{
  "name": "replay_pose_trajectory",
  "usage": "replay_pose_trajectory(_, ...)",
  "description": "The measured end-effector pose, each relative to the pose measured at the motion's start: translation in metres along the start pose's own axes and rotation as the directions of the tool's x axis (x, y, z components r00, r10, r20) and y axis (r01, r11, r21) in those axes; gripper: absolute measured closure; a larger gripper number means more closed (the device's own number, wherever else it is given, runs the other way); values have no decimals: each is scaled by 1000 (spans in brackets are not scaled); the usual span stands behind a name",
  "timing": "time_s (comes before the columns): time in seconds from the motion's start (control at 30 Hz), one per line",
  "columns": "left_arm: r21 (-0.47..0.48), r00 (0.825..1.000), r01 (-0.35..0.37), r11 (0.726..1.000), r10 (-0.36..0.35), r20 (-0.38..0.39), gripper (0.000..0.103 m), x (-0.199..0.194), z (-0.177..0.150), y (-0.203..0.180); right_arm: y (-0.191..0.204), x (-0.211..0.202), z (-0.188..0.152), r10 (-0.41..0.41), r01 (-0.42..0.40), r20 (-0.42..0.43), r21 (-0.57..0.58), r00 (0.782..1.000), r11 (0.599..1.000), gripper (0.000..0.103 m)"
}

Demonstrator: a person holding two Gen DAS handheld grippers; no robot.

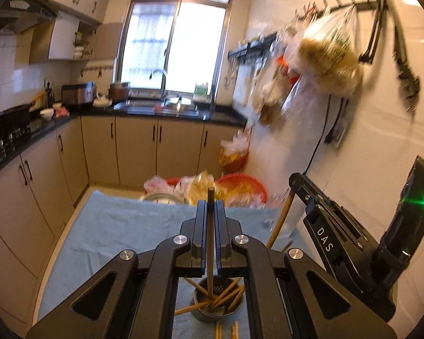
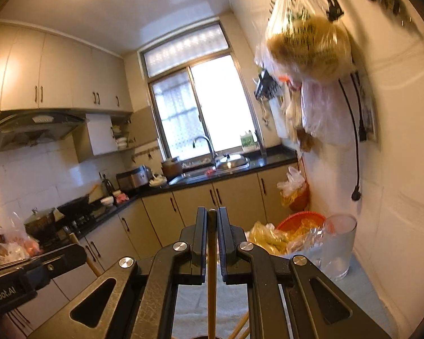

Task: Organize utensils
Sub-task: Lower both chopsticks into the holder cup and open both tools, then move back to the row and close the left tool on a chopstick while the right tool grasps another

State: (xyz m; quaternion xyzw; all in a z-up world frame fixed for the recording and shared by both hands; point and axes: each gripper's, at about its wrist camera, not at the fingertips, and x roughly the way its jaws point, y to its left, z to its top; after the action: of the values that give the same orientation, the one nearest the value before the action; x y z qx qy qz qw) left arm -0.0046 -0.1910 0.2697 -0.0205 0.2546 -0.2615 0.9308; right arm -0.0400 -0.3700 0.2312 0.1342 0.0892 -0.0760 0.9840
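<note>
kitchen table [image 1: 113,226], chopstick [image 1: 210,226] clamped upright (over holder [image 1: 217,301]) in left gripper [image 1: 211,206]

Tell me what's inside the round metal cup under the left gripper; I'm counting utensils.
Round metal cup holds several wooden chopsticks leaning outward; left gripper pinches one upright. Gripper arms hide the exact count.

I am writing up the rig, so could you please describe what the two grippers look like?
Both the left gripper and the right gripper are matte black linkages with silver round pivot bolts and ribbed finger pads. The right one carries white "DAS" lettering and a green light.
</note>
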Motion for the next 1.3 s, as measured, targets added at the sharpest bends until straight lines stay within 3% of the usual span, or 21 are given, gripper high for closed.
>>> replay_pose_trajectory(0.1, -18, 999, -6, 1000, 6, -48, 99, 15, -9, 4, -3, 9, -15, -3, 3, -48, -4, 999, 1000, 95)
replay_pose_trajectory(0.27, -8, 1000, -11, 1000, 11, -24, 99, 4, -13, 1, -7, 8, -24, -2, 1, -78, -21, 997, 1000, 95)
replay_pose_trajectory(0.3, -4, 1000, -10, 1000, 10, -19, 96, 1, -13, 0, -8, 6, -23, -2, 0, -81, -16, 997, 1000, 94)
replay_pose_trajectory(0.37, 4, 1000, -12, 1000, 12, -2, 77, -11, -12, -2, -11, 1, -21, 2, -2, -87, -1, 996, 1000, 80)
replay_pose_trajectory(0.43, 2, 999, -17, 1000, 17, 30, 66, -28, -13, -4, -14, -8, -16, 0, 0, -74, 9, 997, 1000, 69)
replay_pose_trajectory(0.7, 4, 993, -17, 1000, 16, 117, 54, -101, -23, -4, -12, -68, 4, 10, -10, -35, 1, 999, 1000, 57)
replay_pose_trajectory(0.93, -15, 986, -4, 1000, 6, 168, 46, -162, -58, 6, -15, -136, -3, 27, -28, -51, -16, 998, 999, 45)
replay_pose_trajectory(1.13, -44, 994, -6, 999, 11, 109, 43, -174, -107, 24, -20, -176, -43, 30, -43, -189, -67, 982, 997, 37)
replay_pose_trajectory(1.2, -44, 997, -20, 999, 23, 70, 43, -167, -123, 28, -24, -179, -62, 18, -40, -251, -82, 968, 996, 37)
replay_pose_trajectory(1.3, -26, 999, -39, 999, 39, 6, 43, -151, -151, 31, -32, -178, -99, 54, -82, -368, -59, 928, 995, 37)
